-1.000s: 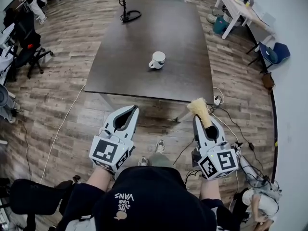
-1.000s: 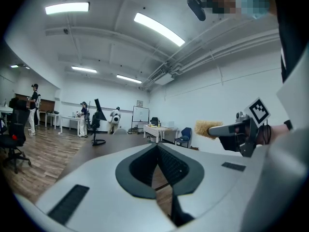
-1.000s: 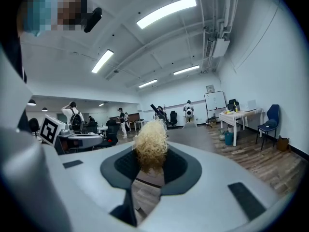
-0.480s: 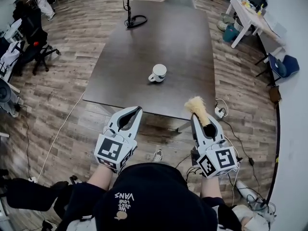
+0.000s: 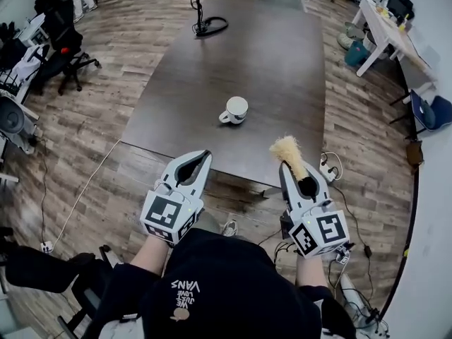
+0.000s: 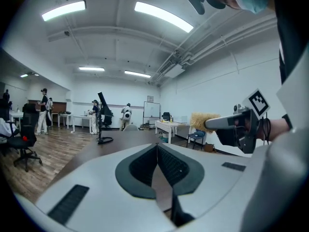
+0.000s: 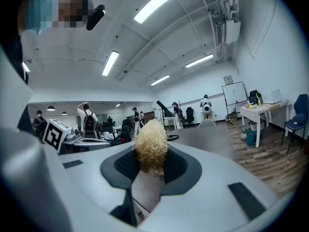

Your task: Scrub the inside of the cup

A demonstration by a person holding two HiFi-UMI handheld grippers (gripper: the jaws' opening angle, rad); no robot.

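On the dark table (image 5: pixel 212 62) we count one white cup (image 5: pixel 235 109), upright, with its handle toward 8 o'clock. We hold two grippers, both off the table's near edge. Our left gripper (image 5: pixel 205 154), at 7 o'clock from the cup, has its jaws pressed together with nothing between them. Our right gripper (image 5: pixel 296 174), at 5 o'clock from it, is clamped on the one scrub brush (image 5: pixel 287 149), whose pale fuzzy head points toward 12 o'clock.

The cup (image 5: pixel 235 109) stands on the table (image 5: pixel 268 62), the lamp (image 5: pixel 205 20) behind it. Before its near edge we hold left tongs (image 5: pixel 203 155) and right tongs (image 5: pixel 296 171), the brush (image 5: pixel 286 149) in the latter.
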